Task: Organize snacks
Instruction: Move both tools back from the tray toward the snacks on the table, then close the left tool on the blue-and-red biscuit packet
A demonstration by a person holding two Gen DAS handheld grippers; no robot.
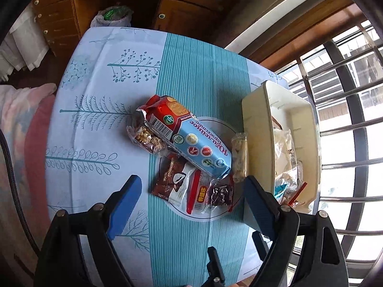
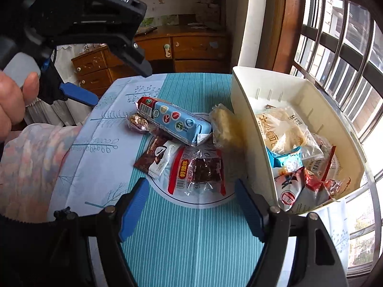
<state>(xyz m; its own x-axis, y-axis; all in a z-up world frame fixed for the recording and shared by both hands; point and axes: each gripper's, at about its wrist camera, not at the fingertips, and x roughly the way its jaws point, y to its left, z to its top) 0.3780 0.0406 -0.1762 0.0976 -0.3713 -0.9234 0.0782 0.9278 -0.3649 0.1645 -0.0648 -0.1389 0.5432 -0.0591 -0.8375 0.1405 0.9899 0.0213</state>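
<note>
A pile of snacks lies mid-table: a long blue and red biscuit pack [image 1: 189, 141] [image 2: 174, 122], a clear nut bag [image 1: 147, 140] [image 2: 137, 122], a brown chocolate packet [image 1: 171, 183] [image 2: 155, 156], a clear red-edged packet of dark pieces [image 1: 210, 195] [image 2: 198, 171] and a pale bar [image 1: 239, 156] [image 2: 225, 128]. A cream bin [image 1: 256, 129] [image 2: 246, 119] to their right holds several packets. My left gripper [image 1: 191, 191] is open and empty above the pile; it also shows at upper left in the right wrist view [image 2: 79, 95]. My right gripper [image 2: 191, 199] is open and empty just before the pile.
The table wears a blue and teal cloth [image 1: 107, 83] [image 2: 182, 239]. A barred window [image 1: 347, 143] [image 2: 340, 47] stands right of the bin. Wooden drawers [image 2: 95, 69] and a bagged item [image 1: 112, 16] are beyond the far edge. A pink cushion [image 1: 21, 131] lies left.
</note>
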